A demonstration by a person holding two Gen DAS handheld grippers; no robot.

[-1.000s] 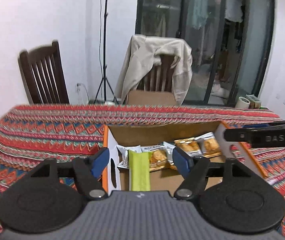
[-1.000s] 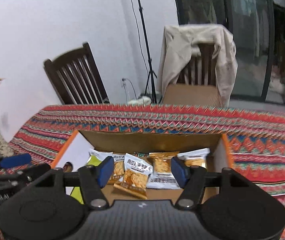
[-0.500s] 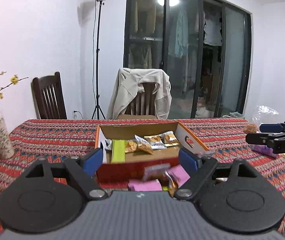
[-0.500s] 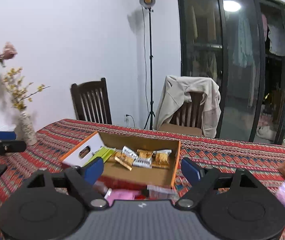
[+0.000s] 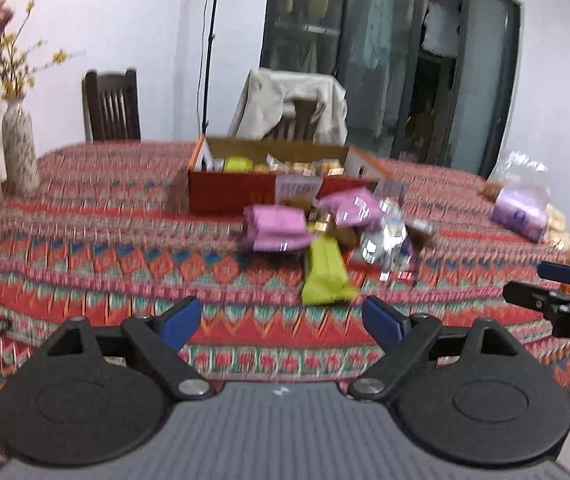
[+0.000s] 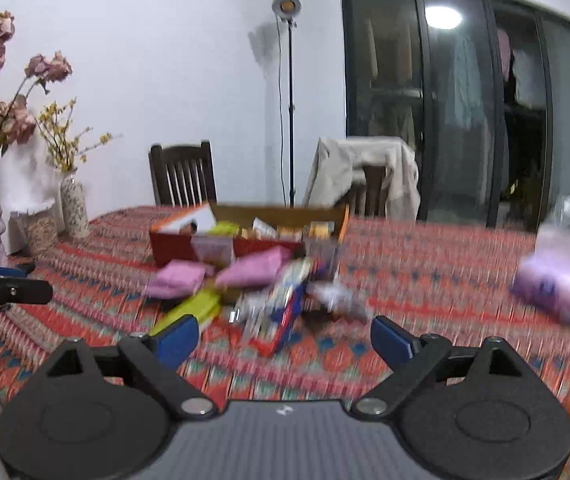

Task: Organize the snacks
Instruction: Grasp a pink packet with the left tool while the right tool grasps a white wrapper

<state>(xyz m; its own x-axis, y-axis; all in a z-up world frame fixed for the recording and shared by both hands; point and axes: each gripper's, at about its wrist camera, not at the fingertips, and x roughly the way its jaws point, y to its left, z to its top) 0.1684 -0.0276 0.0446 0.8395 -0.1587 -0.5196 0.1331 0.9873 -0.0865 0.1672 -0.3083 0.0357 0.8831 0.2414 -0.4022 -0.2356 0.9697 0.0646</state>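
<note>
I hold both claws back from the counter [image 5: 85, 240], level and pointed at the work, so each camera takes in the whole spread before I commit to a pick.

My left claw [image 5: 281, 320] stands wide, its blue fingertips [image 5: 181, 320] far apart with nothing between them and nothing touching them. My right claw [image 6: 283, 338] is spread just as wide and also carries nothing; from the left view it shows off to the right side, above the counter's near edge.

The snacks sit in two groups. Straight ahead of my left claw lies the loose pile [image 5: 325, 232]: a yellow-green packet [image 5: 325, 276] is nearest, pointing toward me, with two pink packets [image 5: 277, 228] just beyond it and some shiny silver wrappers [image 5: 389, 240] to their right. They overlap and lean on each other, so I judge they were tipped out rather than laid down. Behind the pile, touching or nearly touching it, stands the open cardboard box [image 5: 225, 192], red at the front, with several packets already inside. That looks like the place the loose ones belong, which is why the pile lies right against its front wall.

Well off to the right of both claws, a clear bag with a purple pack [image 6: 549, 288] rests on the cloth by itself. The frames are blurred, so I cannot read any labels.

The yellow-green packet seems the easiest first grab, being nearest and least buried.
</note>
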